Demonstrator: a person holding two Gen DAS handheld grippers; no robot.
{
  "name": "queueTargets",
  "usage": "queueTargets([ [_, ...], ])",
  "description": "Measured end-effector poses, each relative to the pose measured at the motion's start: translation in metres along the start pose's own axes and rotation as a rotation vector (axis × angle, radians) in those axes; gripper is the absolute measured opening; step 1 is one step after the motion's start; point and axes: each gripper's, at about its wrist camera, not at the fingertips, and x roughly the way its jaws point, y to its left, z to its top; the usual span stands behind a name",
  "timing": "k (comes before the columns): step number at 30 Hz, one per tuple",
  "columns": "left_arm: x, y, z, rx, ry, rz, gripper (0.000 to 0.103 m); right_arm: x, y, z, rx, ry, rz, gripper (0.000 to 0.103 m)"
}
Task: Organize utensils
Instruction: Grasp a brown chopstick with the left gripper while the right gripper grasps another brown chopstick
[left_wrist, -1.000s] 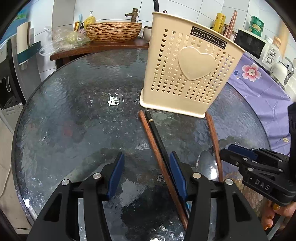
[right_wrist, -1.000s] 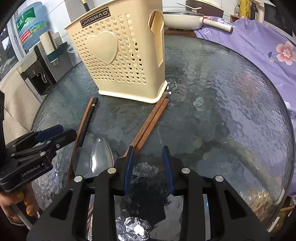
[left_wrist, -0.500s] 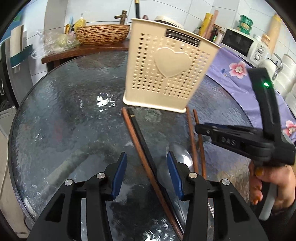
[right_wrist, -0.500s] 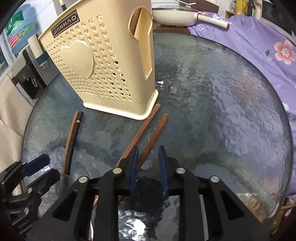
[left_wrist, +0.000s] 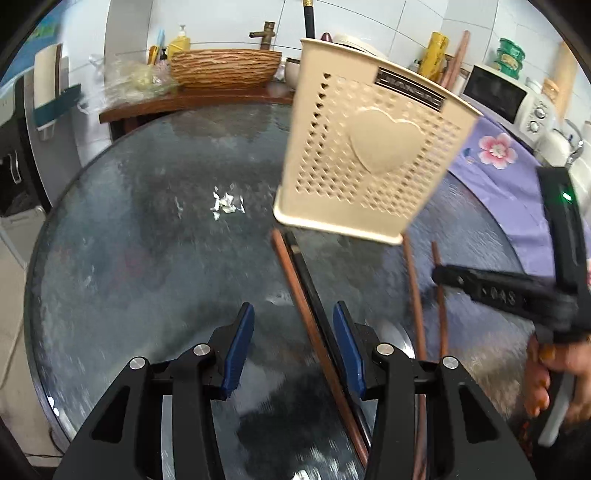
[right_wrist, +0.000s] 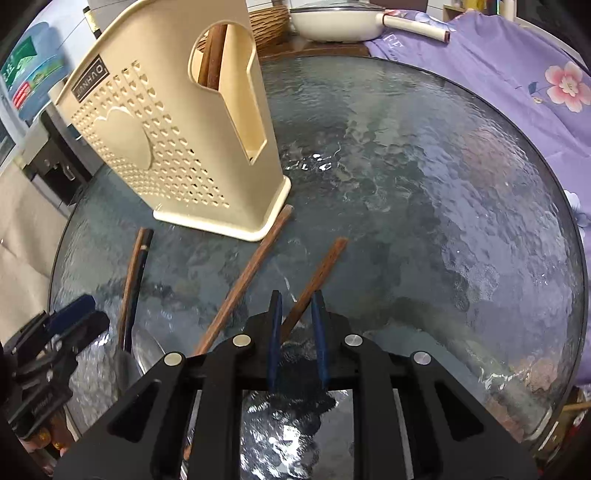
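Observation:
A cream perforated utensil holder (left_wrist: 369, 162) (right_wrist: 173, 140) stands on the round glass table (left_wrist: 147, 240) (right_wrist: 424, 184), with brown chopsticks inside. My right gripper (right_wrist: 296, 306) is nearly shut around a brown chopstick (right_wrist: 317, 277); a second brown chopstick (right_wrist: 247, 277) lies just to its left. My left gripper (left_wrist: 293, 325) is open, its jaws on either side of a brown and a black chopstick (left_wrist: 306, 295). Two metal spoons (right_wrist: 142, 350) lie by the left chopsticks. The right gripper also shows in the left wrist view (left_wrist: 439, 273).
A wicker basket (left_wrist: 225, 68) and bottles sit on a wooden shelf behind the table. A purple flowered cloth (right_wrist: 517, 74) covers a surface to the right, with a white pan (right_wrist: 332, 22) on it. A microwave (left_wrist: 502, 92) stands at the far right.
My right gripper has narrowed around one brown chopstick and pulled it away from its partner. My left gripper has narrowed a little and shifted so that the brown and black pair lies between its jaws.

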Motion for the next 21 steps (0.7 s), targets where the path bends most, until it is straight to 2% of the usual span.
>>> queueTargets([
  [5, 0.017, 0.003, 0.014, 0.008, 0.018, 0.045, 0.029, 0.004, 0.007, 0.005, -0.009, -0.006, -0.01, 0.017],
  [9, 0.026, 0.012, 0.016, -0.012, 0.042, 0.038, 0.028, 0.004, 0.007, 0.005, -0.013, -0.012, -0.01, 0.017],
  [12, 0.025, 0.016, 0.015, -0.051, 0.031, 0.004, 0.028, 0.006, 0.009, 0.006, -0.029, -0.019, -0.026, 0.017],
  [17, 0.029, 0.01, 0.016, -0.043, 0.041, -0.012, 0.028, 0.01, 0.011, 0.007, -0.04, -0.024, -0.039, 0.017],
  [21, 0.029, 0.004, 0.014, -0.019, 0.031, 0.011, 0.028, 0.009, 0.013, 0.005, -0.049, -0.023, -0.037, 0.017],
])
